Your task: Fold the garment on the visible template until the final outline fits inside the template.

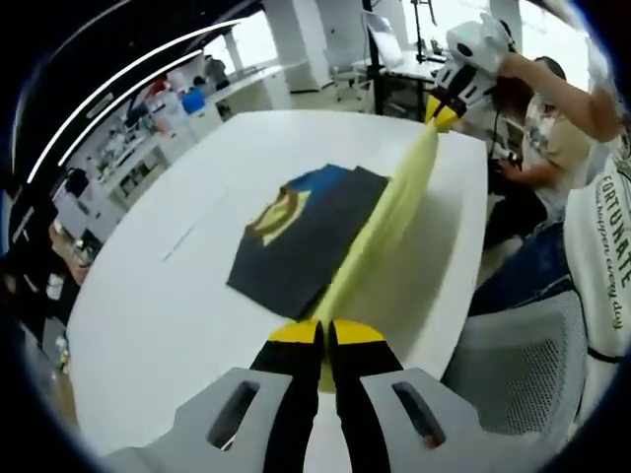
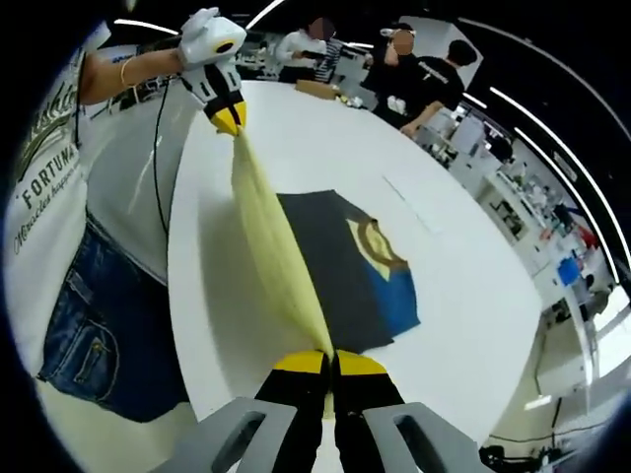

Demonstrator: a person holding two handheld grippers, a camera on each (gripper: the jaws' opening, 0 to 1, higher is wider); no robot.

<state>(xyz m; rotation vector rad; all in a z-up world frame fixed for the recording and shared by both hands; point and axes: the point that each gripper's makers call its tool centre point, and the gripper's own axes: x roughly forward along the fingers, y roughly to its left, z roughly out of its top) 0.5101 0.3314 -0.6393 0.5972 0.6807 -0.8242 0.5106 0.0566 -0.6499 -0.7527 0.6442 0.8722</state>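
Left gripper view has the left gripper (image 1: 326, 335) with its yellow-tipped jaws pinched together on one end of a pale yellow fabric garment (image 1: 389, 222), which runs taut across to the right gripper (image 1: 443, 116), held up in the person's hand beyond the far table edge. Right gripper view shows the right gripper (image 2: 330, 363) likewise clamped on its end of the pale yellow fabric garment (image 2: 271, 246), the left gripper (image 2: 228, 120) at the other end. The garment hangs stretched as a narrow band above the white tabletop (image 1: 148, 296), along one side of the dark grey rectangular template with a blue corner and a gold emblem (image 1: 306, 241). I judge the folding barely begun: the cloth is lifted, not laid on the template, and no fold is finished. The tabletop around the template is bare, so room is ample; the person's body stands close along the near edge
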